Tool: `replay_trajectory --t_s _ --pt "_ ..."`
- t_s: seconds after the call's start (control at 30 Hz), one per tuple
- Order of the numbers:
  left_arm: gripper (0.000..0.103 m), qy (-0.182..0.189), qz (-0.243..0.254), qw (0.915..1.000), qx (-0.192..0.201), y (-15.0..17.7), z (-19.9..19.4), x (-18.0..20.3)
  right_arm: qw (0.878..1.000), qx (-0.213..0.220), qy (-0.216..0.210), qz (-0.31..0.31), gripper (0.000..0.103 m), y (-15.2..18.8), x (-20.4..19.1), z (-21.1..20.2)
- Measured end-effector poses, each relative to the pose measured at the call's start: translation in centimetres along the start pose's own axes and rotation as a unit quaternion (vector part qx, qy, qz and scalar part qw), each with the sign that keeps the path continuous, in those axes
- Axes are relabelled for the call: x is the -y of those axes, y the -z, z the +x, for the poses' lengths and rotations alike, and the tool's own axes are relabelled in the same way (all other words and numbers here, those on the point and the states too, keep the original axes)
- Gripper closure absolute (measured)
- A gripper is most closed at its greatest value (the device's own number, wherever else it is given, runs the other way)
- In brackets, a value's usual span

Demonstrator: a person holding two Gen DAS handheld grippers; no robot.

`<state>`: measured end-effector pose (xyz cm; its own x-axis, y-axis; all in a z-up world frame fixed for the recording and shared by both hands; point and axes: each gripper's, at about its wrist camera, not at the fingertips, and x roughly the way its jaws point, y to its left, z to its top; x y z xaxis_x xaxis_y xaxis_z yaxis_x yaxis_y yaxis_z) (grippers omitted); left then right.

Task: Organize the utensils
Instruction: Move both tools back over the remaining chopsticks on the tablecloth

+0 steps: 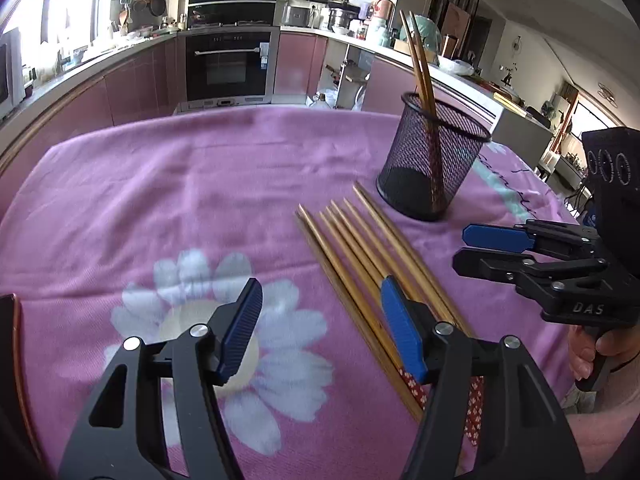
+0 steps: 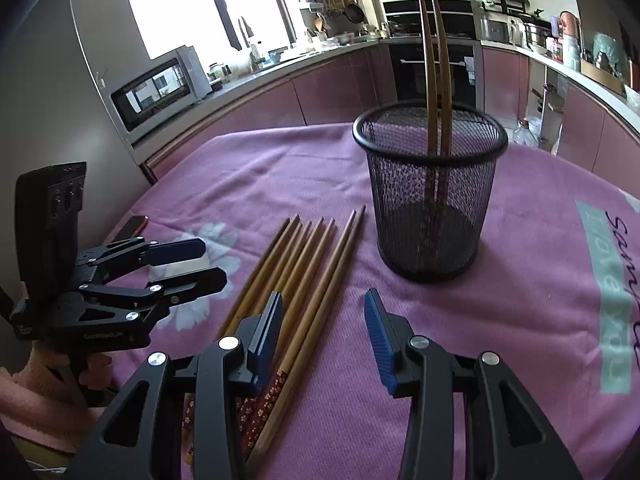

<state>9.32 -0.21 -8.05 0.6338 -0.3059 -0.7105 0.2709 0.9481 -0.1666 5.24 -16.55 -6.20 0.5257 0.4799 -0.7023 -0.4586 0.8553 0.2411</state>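
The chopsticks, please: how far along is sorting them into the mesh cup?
Done: two chopsticks stand in the mesh cup. In hand: nothing; the left gripper and right gripper are open and empty. Left: the loose chopsticks lying on the pink cloth.

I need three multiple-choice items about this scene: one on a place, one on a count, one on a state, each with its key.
1. Where do the loose chopsticks lie?
A. on the pink tablecloth, beside the mesh cup
B. inside the cup
C. on the kitchen counter

2. How many chopsticks stand in the mesh cup?
A. none
B. two
C. five

3. What does the right gripper hold?
A. a chopstick
B. the cup
C. nothing, jaws open

Key: 1 A, they rest flat on the cloth next to the cup. 2 B, the pair in the cup rises above its rim. 3 C, only cloth shows between its pads.
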Motion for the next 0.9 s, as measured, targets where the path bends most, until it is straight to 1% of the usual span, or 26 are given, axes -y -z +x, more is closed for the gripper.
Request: replay_trajectory --t_s 0.3,0.43,0.67,0.8,0.9 --pt "0.048 -0.005 0.002 0.9995 -0.031 0.7 1.2 0.6 1.0 -0.017 0.024 -0.004 0.064 1.3 -0.3 1.2" --pt "0.05 -0.007 0.005 0.9994 -0.034 0.6 1.4 0.6 0.999 -0.024 0.033 -0.008 0.065 1.4 -0.6 2.0" --pt "0.051 -0.014 0.012 0.9991 -0.038 0.4 2.1 1.0 0.999 -0.025 0.043 -0.014 0.066 1.3 -0.7 2.0" --pt "0.059 -0.018 0.022 0.9988 -0.04 0.3 2.3 1.1 0.998 -0.027 0.055 -0.02 0.067 1.2 -0.7 2.0" --pt "0.065 -0.011 0.027 0.9986 -0.043 0.2 2.3 1.0 0.998 -0.028 0.055 -0.019 0.067 1.2 -0.6 1.9"
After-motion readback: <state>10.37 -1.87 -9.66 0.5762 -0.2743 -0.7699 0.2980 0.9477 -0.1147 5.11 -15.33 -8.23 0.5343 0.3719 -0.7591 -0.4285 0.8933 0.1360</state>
